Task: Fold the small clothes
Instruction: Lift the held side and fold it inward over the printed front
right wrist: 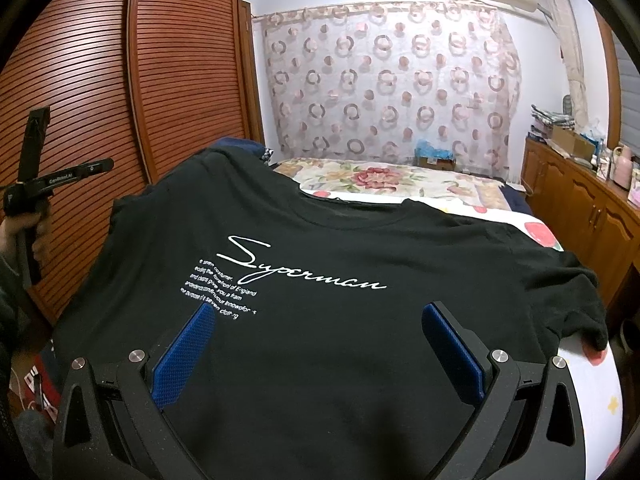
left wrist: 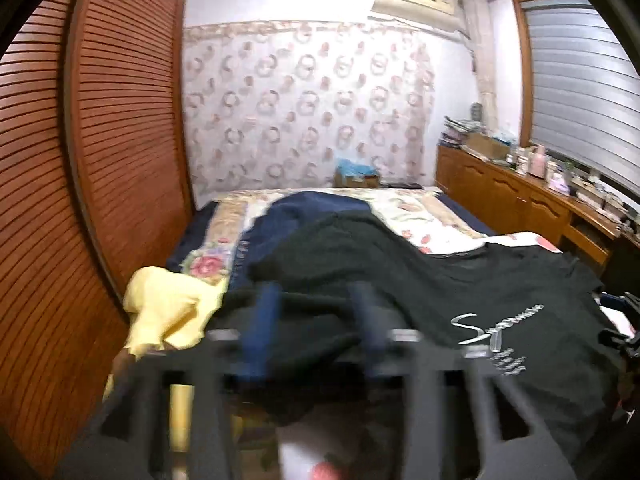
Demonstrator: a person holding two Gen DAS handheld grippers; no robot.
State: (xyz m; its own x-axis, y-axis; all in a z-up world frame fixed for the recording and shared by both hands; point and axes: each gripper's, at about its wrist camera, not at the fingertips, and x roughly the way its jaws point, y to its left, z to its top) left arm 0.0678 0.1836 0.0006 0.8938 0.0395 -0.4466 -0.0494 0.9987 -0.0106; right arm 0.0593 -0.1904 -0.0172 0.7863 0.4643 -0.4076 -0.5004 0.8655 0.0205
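Observation:
A black T-shirt with white "Superman" script lies spread, print up, on the bed. In the left wrist view its left side is bunched into a raised fold. My left gripper is blurred and hovers just over that bunched edge; its blue fingers stand apart and press on nothing. My right gripper stands wide open low over the shirt's lower front, pads clear of the cloth. At the far left of the right wrist view, a hand holds the left tool.
A yellow garment lies at the bed's left edge, and a navy one lies behind the shirt. The floral bedsheet stretches beyond. Louvred wardrobe doors stand close on the left. A cluttered wooden cabinet runs along the right.

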